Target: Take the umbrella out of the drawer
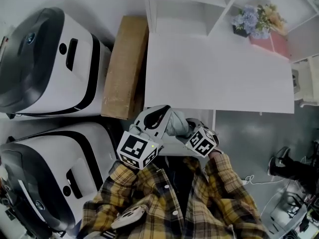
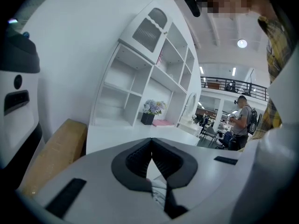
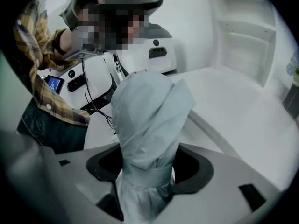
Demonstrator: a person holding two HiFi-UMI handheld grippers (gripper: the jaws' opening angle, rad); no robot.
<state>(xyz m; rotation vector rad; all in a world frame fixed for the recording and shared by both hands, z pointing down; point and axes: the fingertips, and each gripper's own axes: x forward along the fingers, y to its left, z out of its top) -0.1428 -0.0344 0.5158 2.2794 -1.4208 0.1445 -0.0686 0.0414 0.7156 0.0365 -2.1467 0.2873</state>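
A folded pale blue-grey umbrella (image 3: pixel 147 125), wrapped by its strap, stands up between the jaws of my right gripper (image 3: pixel 147 174), which is shut on it. In the head view the umbrella (image 1: pixel 177 124) shows as a grey bundle just in front of the white desk's front edge, with the right gripper (image 1: pixel 191 128) beside it. My left gripper (image 1: pixel 155 114) is close on the umbrella's left. In the left gripper view that gripper (image 2: pixel 152 143) has its dark pads touching at the tips with nothing between them. The drawer is hidden under my arms.
The white desk (image 1: pixel 214 73) has white shelving (image 1: pixel 189 4) behind it, with a flower pot (image 1: pixel 254 20) and a pink box (image 1: pixel 271 45). A cardboard box (image 1: pixel 124 66) and two white-and-black machines (image 1: pixel 50 63) (image 1: pixel 45 178) stand to the left. A person (image 2: pixel 240 122) stands far off.
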